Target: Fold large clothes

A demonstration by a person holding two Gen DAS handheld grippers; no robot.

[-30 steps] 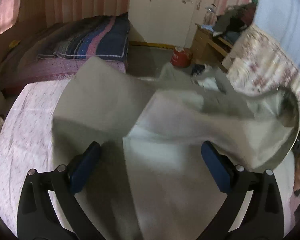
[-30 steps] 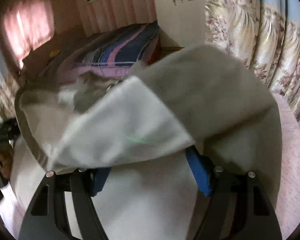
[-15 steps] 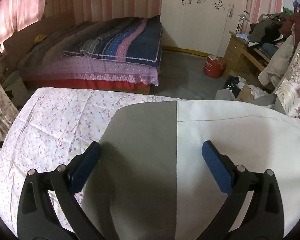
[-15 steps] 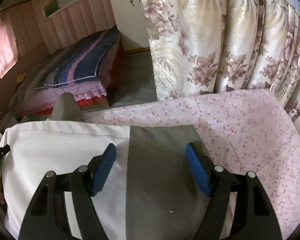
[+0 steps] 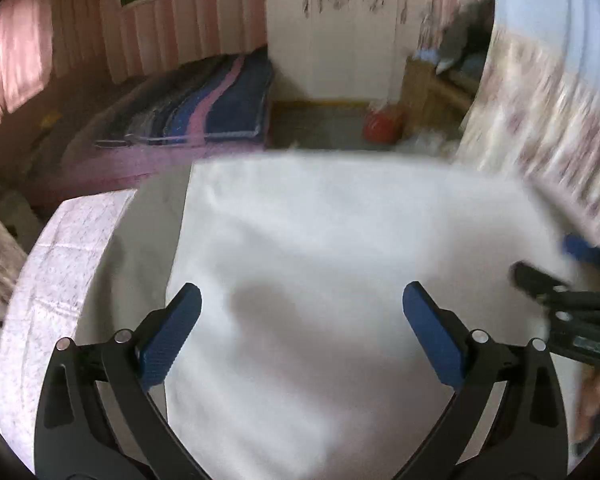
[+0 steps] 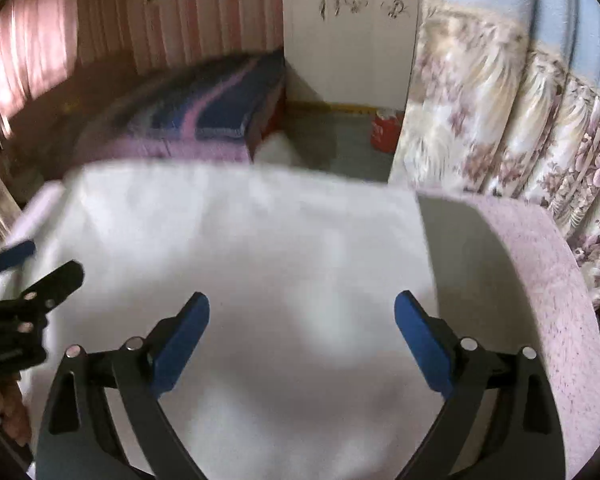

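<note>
A large white and grey garment point(image 5: 320, 280) lies flat on a table with a pink flowered cloth point(image 5: 60, 264). Its white body fills the middle of both views point(image 6: 260, 264); a grey sleeve panel lies at its left side point(image 5: 140, 248) and another at its right side point(image 6: 472, 272). My left gripper point(image 5: 302, 332) is open and empty above the white part. My right gripper point(image 6: 302, 336) is open and empty above it too. Each gripper shows at the edge of the other's view: the right one point(image 5: 572, 276) and the left one point(image 6: 28, 280).
The table's far edge is just behind the garment. Beyond it a bed with a striped blue and pink cover point(image 5: 196, 120), a red container point(image 5: 382, 126) on the floor, a wooden dresser point(image 5: 432, 88), white wardrobe doors and flowered curtains point(image 6: 512, 128).
The garment was in the air a second ago and then lay flat. Since half a second ago both views have shifted toward the white middle, and the two grippers have come closer together.
</note>
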